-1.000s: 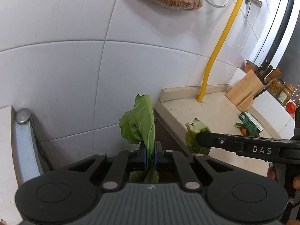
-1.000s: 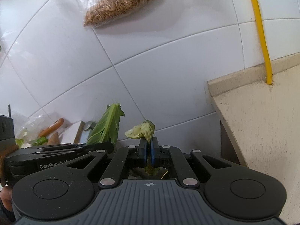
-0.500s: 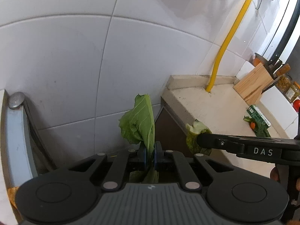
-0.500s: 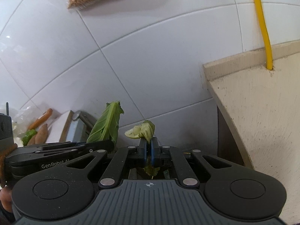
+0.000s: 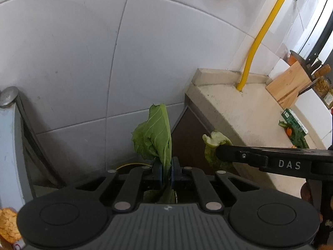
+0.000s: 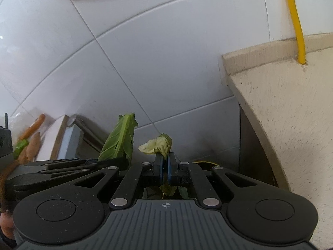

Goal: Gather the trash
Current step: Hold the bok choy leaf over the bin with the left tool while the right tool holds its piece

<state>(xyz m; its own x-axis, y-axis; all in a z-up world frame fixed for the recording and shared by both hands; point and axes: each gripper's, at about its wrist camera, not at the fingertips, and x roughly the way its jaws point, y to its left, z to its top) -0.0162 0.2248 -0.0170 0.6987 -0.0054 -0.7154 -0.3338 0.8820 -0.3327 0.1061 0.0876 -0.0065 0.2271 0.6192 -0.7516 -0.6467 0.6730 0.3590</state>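
Note:
My left gripper [image 5: 165, 169] is shut on a large green leaf [image 5: 155, 137] that stands up from its jaws. My right gripper [image 6: 165, 169] is shut on a small pale-green crumpled leaf scrap [image 6: 157, 145]. In the left wrist view the right gripper [image 5: 216, 153] reaches in from the right with its leaf scrap [image 5: 214, 140]. In the right wrist view the left gripper's fingers [image 6: 83, 164] and its green leaf [image 6: 120, 139] show at lower left. Both grippers hang in the gap between two counters, facing the white tiled wall. A yellow rim [image 6: 205, 163] shows low behind the right fingers.
A beige counter [image 5: 239, 112] with a yellow pipe [image 5: 256, 41], a knife block [image 5: 291, 83] and a green packet [image 5: 293, 123] lies to the right. A grey appliance edge [image 5: 10, 129] is at the left. Carrots [image 6: 33, 137] lie on the left counter.
Both grippers have sunk lower between the counters, still holding their leaves. The hanging bag on the wall has slid up almost out of view.

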